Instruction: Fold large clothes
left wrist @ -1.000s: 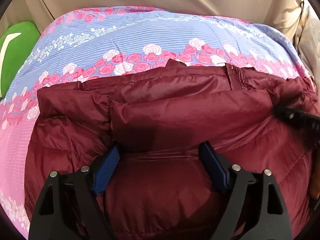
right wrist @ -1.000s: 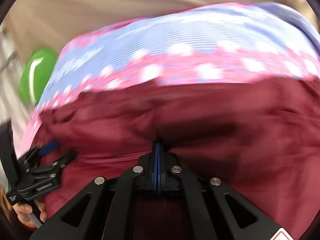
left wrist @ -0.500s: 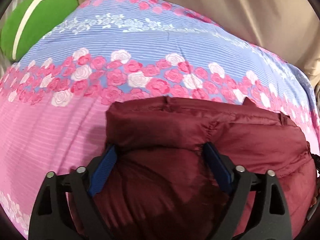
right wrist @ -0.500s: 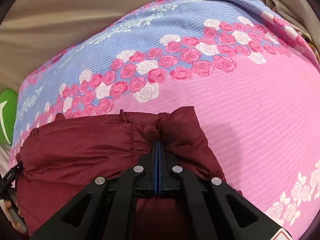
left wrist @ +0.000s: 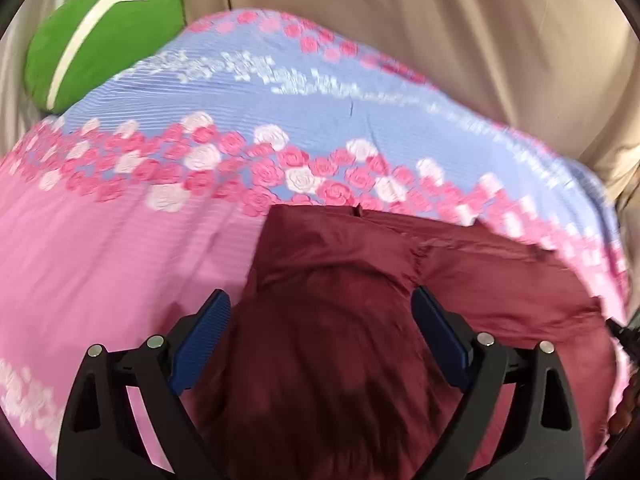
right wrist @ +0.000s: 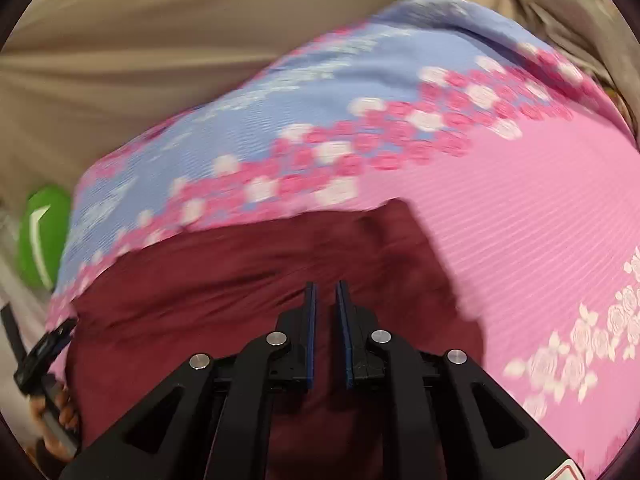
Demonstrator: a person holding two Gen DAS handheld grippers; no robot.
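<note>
A dark maroon puffer jacket [left wrist: 360, 300] lies folded on a pink and blue rose-print bedspread [left wrist: 120, 248]. My left gripper [left wrist: 320, 320] is wide open above the jacket's left part, its blue pads [left wrist: 200, 336] apart and holding nothing. In the right wrist view the jacket [right wrist: 280, 272] lies under my right gripper [right wrist: 326, 300], whose jaws stand a narrow gap apart with nothing between them. The left gripper shows at that view's left edge [right wrist: 44, 352]. Both views are motion-blurred.
A green cushion [left wrist: 100, 40] with a white stripe sits at the bedspread's far left corner. Beige fabric [left wrist: 440, 40] rises behind the bed. Pink bedspread [right wrist: 540, 240] lies to the right of the jacket.
My right gripper, shut on the jacket's edge half a second ago, has opened slightly and let go. Both grippers have drawn back and up a little. The left stays open.
</note>
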